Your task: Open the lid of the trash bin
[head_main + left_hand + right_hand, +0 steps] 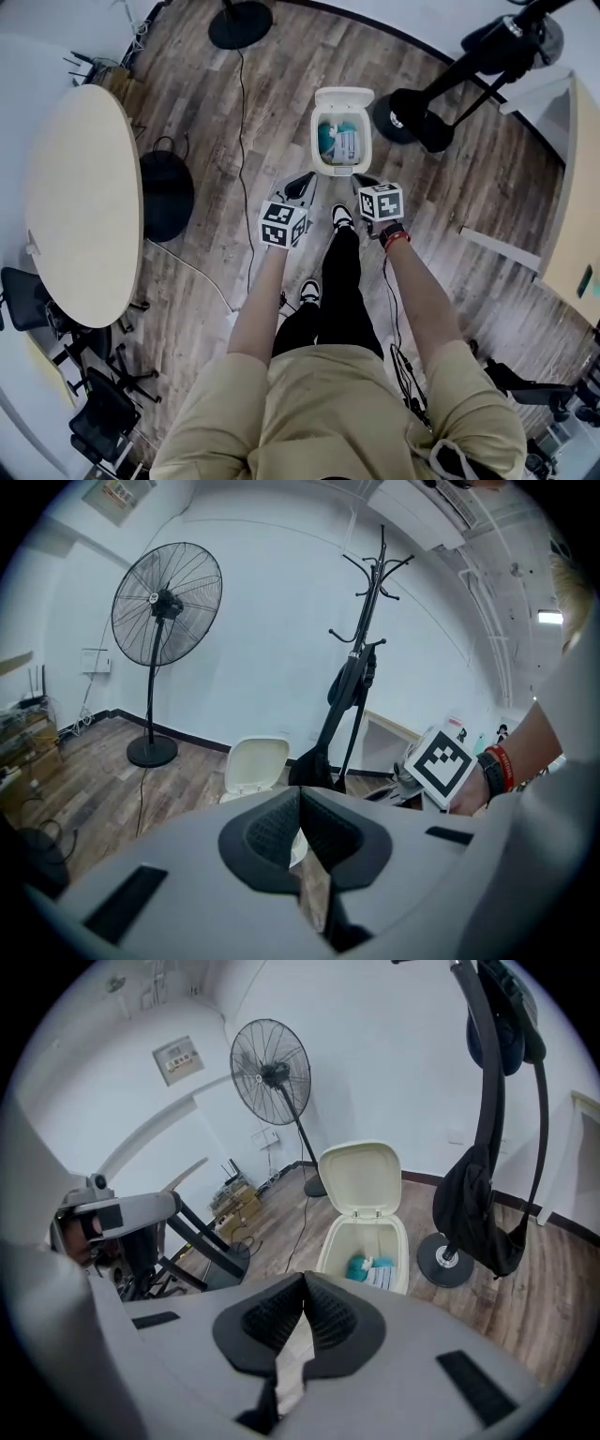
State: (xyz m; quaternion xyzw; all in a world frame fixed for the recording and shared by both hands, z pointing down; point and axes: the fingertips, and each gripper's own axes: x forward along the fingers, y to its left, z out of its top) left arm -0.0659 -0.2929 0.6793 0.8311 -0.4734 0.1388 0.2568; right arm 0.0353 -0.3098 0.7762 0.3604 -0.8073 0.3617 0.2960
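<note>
A white trash bin [342, 142] stands on the wood floor ahead of me with its lid [343, 99] tipped up and back. Teal and white rubbish [371, 1268] lies inside. My left gripper [299, 187] hovers just left of the bin's front, its jaws shut on nothing. My right gripper [364, 182] hangs just right of the front, also shut and empty. In the right gripper view the bin [367, 1237] and its raised lid [361, 1178] sit beyond the closed jaw tips [305, 1283]. The left gripper view shows the lid [258, 764] past the tips [300, 795]. My shoe [342, 217] rests near the bin's base.
A round beige table [84, 206] fills the left, with a black round object [167, 193] and a cable [246, 122] beside it. A fan base [240, 22] stands far back. A coat stand base [410, 117] sits close to the bin's right. Black chairs [103, 403] are at lower left.
</note>
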